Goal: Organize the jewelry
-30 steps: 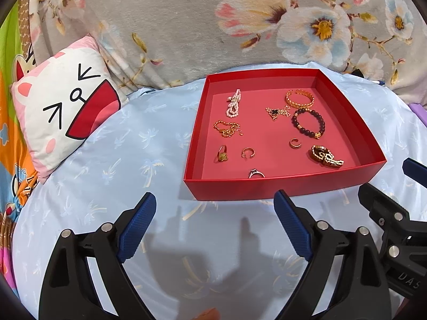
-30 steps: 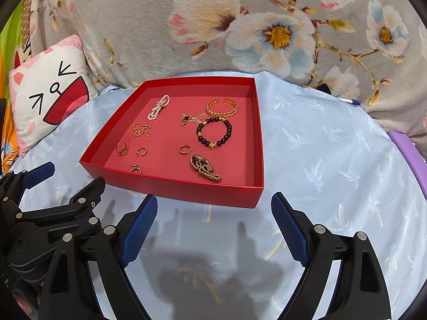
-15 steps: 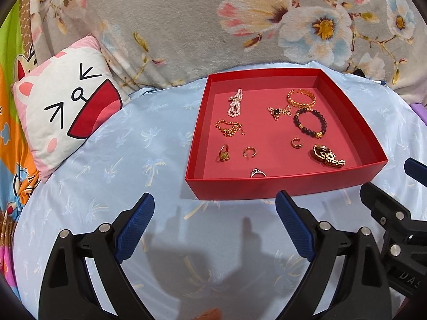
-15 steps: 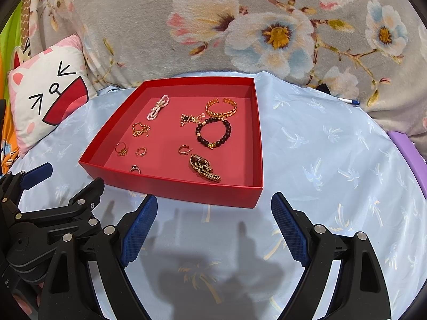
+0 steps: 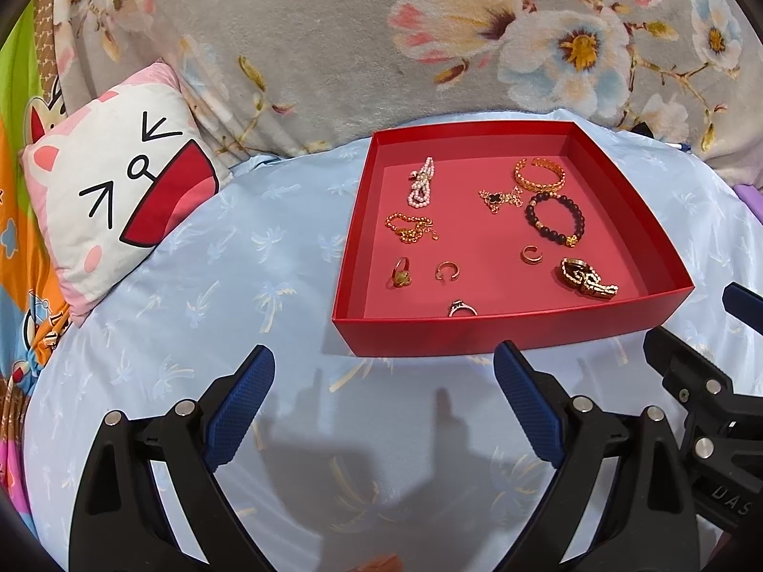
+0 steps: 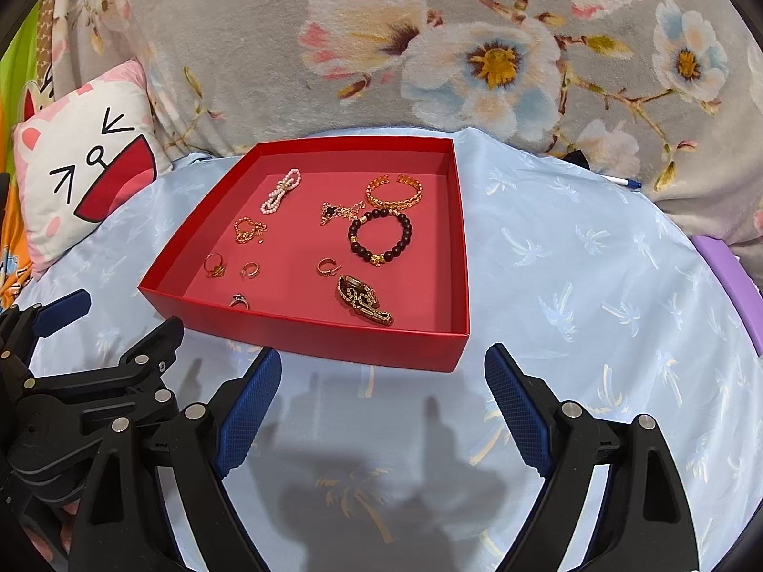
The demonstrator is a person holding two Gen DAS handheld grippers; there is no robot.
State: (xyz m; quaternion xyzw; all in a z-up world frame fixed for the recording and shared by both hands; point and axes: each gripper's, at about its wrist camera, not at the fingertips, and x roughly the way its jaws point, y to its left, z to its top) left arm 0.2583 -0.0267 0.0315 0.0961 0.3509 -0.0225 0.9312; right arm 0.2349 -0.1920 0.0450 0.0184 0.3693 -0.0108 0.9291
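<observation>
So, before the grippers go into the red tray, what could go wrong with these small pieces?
1. The clover necklace touches the bead bracelet and lies close to the gold bangle; lifting one may drag another.
2. The silver ring sits against the front wall of the tray, so a finger may hit the wall.
3. Both grippers, left and right, are wide open, and the rings are flat and small, so a pinch could slip.

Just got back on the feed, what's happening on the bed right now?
Nothing is being handled yet. The left gripper and right gripper are both open and empty, poised over the blue sheet just short of the red tray. All the jewelry lies loose inside the tray: a pearl piece, gold cuff, dark bead bracelet, gold chain, several rings and a watch-like piece.
</observation>
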